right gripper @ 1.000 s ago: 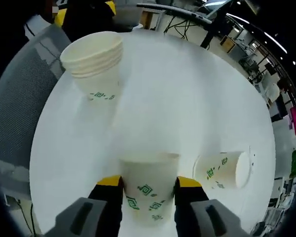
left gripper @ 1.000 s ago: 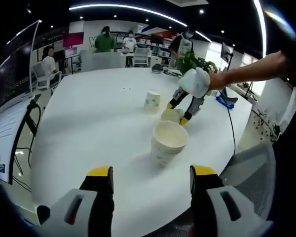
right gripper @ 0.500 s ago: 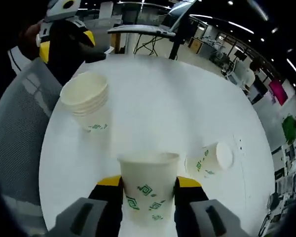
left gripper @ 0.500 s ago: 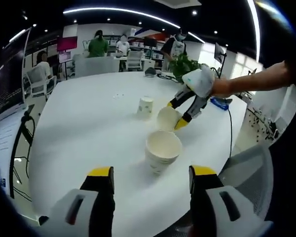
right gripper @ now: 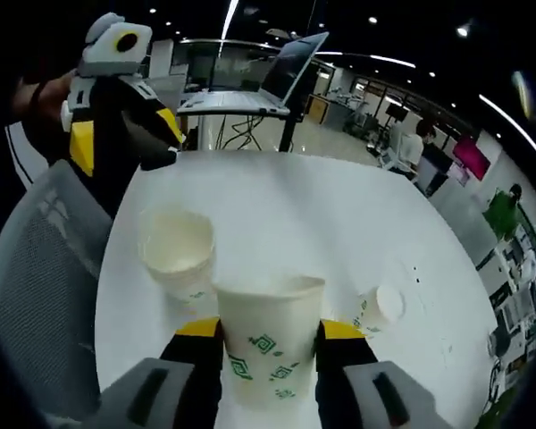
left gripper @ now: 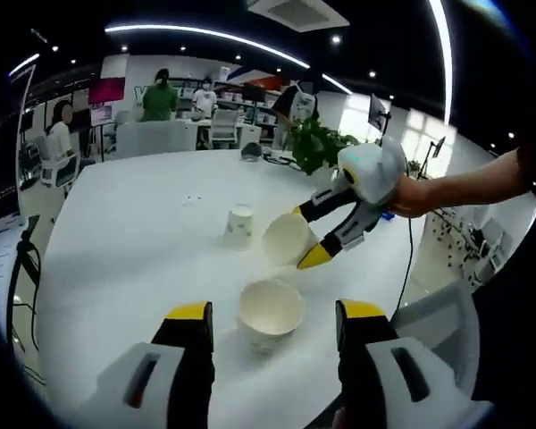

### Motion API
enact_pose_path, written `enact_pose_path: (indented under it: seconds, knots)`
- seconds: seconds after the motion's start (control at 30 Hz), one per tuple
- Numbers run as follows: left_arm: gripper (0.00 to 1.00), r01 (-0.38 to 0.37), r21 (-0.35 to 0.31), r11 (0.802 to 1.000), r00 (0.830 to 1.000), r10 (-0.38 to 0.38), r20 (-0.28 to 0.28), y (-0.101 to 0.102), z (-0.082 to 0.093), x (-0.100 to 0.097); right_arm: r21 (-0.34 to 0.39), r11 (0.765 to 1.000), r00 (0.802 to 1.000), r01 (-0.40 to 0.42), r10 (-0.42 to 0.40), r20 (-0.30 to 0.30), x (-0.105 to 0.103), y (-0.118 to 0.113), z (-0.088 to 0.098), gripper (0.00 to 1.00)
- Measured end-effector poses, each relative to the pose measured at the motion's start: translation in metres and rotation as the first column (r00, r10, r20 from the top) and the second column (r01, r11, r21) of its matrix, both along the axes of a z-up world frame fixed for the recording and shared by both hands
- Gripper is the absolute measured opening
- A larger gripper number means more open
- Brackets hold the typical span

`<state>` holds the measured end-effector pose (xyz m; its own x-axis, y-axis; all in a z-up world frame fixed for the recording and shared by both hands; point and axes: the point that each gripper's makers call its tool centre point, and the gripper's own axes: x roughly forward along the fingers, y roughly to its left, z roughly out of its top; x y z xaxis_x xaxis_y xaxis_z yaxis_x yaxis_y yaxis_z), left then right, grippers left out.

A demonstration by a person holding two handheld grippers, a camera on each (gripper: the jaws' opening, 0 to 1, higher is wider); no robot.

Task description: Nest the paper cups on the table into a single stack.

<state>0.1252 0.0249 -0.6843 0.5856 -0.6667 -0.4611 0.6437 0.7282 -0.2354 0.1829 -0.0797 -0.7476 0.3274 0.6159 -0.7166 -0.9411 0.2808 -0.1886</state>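
1. Right gripper [right gripper: 268, 344]: in my right gripper view I see both yellow-tipped jaws pressed against the sides of a single paper cup [right gripper: 268, 344]. The cup is upright between them, mouth up, green pattern facing me, lifted clear of the surface [right gripper: 357, 232]. In the left gripper view the same gripper [left gripper: 297, 239] comes in from the right, held by a hand [left gripper: 409, 195] on an outstretched bare forearm, jaws angled down and to the left, with the cup [left gripper: 286, 238] tipped so that its open mouth faces my camera.

2. Left gripper [left gripper: 268, 323]: jaws spread wide with nothing between them, hovering low over the near edge of the surface [left gripper: 116, 241]. In the right gripper view it [right gripper: 129, 107] sits at upper left, beyond the stack, held up off the surface.

3. Stack of cups [left gripper: 270, 315]: several cups nested, upright on the surface, just beyond my left jaws. In the right gripper view the stack [right gripper: 179, 252] stands left of and behind the held cup.

4. Loose cup [left gripper: 239, 223]: standing mouth down on the surface, apart from the stack; in the right gripper view [right gripper: 381, 308] it is at right.

5. Grey chair [right gripper: 36, 286]: at the surface edge.
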Motion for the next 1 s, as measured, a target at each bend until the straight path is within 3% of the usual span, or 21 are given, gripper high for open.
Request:
enact_pose_path:
  seconds: [0.53,0.7,1.0]
  knots:
    - [0.47,0.069,-0.037,0.997,0.997,-0.068,0.03,-0.034,0.029,0.01,0.081,0.996,0.999,-0.021,0.018,0.04,-0.025,0.034,0.027,0.39]
    - [0.4,0.101,-0.067,0.993,0.995,-0.1,0.017,-0.046,0.035,0.009,0.1,0.995,0.998,-0.031,0.026,0.053,-0.03,0.043,0.033,0.39]
    - [0.36,0.127,-0.07,0.989,0.991,-0.129,-0.023,-0.062,0.034,0.013,0.129,0.991,0.995,-0.047,0.035,0.093,-0.037,0.06,0.048,0.39]
